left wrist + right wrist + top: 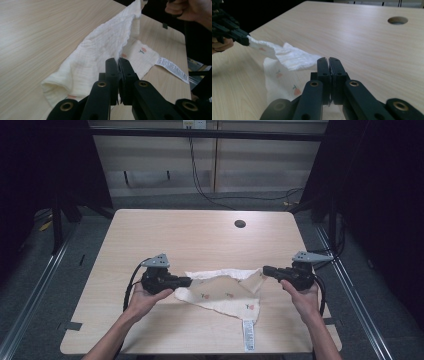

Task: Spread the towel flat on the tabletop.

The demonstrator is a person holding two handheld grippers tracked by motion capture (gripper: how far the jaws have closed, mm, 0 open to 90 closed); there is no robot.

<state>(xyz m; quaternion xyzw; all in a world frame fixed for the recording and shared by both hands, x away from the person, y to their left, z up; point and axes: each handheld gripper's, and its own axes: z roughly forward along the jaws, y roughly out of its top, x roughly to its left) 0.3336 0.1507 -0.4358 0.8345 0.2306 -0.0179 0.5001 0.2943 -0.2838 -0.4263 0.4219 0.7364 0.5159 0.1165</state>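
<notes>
Since both grippers, left gripper (186,281) and right gripper (267,269), are clamped on opposite corners of the cloth (220,292), mid-table near the front, one uneven tug probably slips a corner free.

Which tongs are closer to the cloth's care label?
Right. The care label hangs off the cloth's near corner, below and inboard of the right tongs. The left tongs grip the cloth's opposite end, farther across.
</notes>
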